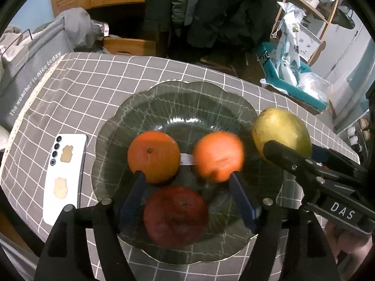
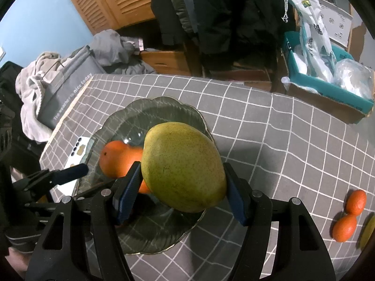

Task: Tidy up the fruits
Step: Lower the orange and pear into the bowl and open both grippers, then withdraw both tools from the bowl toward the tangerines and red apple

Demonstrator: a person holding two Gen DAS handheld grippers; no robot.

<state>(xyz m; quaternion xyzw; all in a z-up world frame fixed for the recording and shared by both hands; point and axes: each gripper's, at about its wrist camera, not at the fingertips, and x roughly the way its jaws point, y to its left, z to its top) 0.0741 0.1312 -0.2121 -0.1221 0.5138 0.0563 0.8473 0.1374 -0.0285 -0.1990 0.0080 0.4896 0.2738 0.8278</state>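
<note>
Both blue fingers (image 2: 127,188) of the right gripper (image 2: 182,187) press against the sides of a yellow-green mango (image 2: 184,166), which is clamped between them and held above the 3 o'clock edge of a smoked-glass plate (image 2: 154,241). Seen from the left wrist, that mango (image 1: 282,134) sits just past the plate's rim at about 2 o'clock, with the right gripper reaching in from 4 o'clock.

Left gripper (image 1: 187,178) fingers (image 1: 134,194) are spread wide and hold nothing; they hover over the plate (image 1: 112,154), one tip near each orange. On the plate lie a sharp-looking orange (image 1: 153,158) at 9 o'clock, a motion-blurred orange (image 1: 218,155) at 3 o'clock, and a dark red fruit (image 1: 175,215) at 6 o'clock, between the open fingers. Whether the blurred orange touches the finger beside it cannot be told.

A white phone (image 1: 64,178) lies face down on the grey checked tablecloth (image 1: 93,82), just beside the plate at 9 o'clock. Two small tangerines (image 2: 350,215) rest touching each other on the cloth well apart from the plate, at 4 o'clock in the right wrist view.
</note>
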